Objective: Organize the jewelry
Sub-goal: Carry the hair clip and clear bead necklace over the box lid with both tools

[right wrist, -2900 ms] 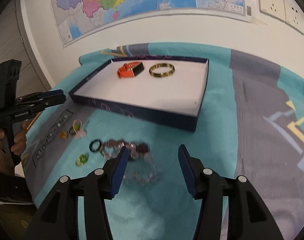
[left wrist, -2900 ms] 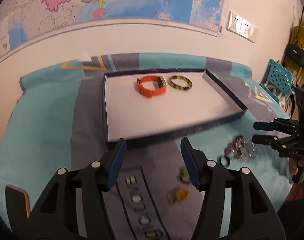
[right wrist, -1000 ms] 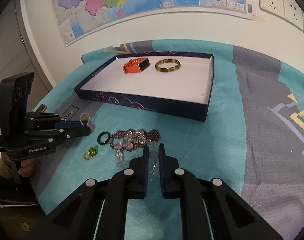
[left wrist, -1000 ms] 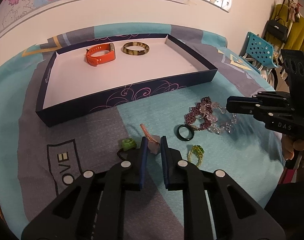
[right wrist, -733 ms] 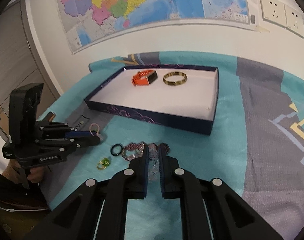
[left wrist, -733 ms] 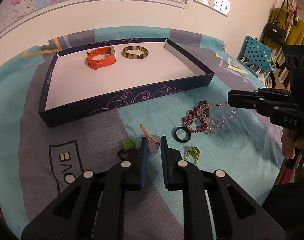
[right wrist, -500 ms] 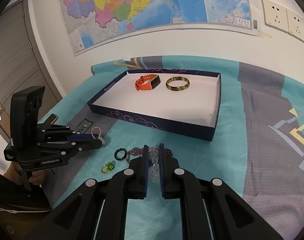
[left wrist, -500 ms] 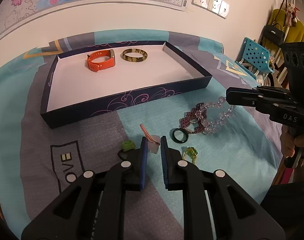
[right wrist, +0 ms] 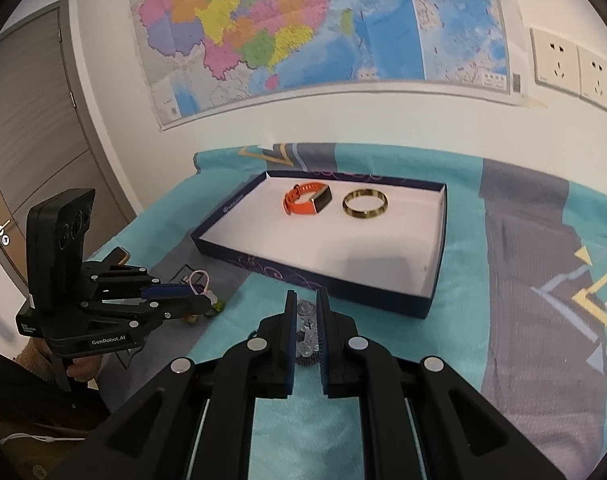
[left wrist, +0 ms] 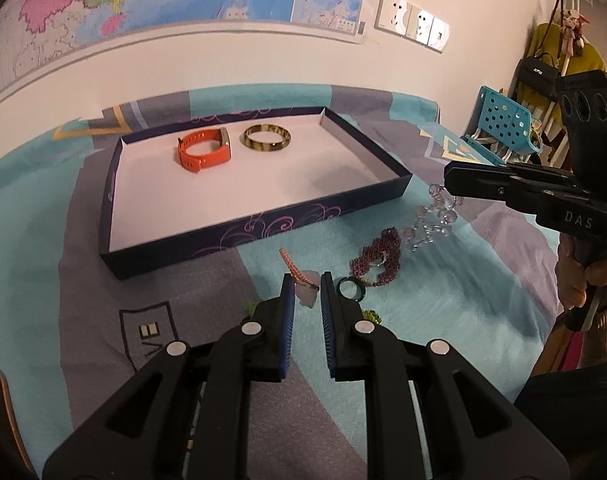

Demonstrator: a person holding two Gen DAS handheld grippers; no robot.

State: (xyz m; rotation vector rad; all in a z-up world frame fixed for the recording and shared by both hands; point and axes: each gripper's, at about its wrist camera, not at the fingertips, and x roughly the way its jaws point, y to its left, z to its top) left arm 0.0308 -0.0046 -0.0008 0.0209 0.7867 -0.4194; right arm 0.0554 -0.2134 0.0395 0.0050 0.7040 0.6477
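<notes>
A navy tray [left wrist: 263, 230] with a white floor holds an orange watch band [left wrist: 204, 155] and a gold bangle [left wrist: 266, 141]; it shows in the right wrist view [right wrist: 435, 280] too. My left gripper [left wrist: 305, 284] is shut on a pink cord charm [left wrist: 301, 280], lifted above the cloth. My right gripper [right wrist: 304, 300] is shut on a clear bead bracelet [right wrist: 305, 330], which hangs from it in the left wrist view [left wrist: 435, 220]. A purple bead bracelet [left wrist: 377, 258], a dark ring [left wrist: 350, 289] and a green piece [left wrist: 369, 315] lie on the cloth.
A teal and grey cloth [left wrist: 43, 208] covers the table, which stands against a white wall with a map [right wrist: 303, 32]. A blue chair [left wrist: 503, 120] and hanging bags are at the right. A door [right wrist: 31, 128] is at the left.
Both grippers closed on their pieces and rose. The clear bead bracelet has lifted off the purple one and hangs from the right gripper. The cord charm has left the cloth.
</notes>
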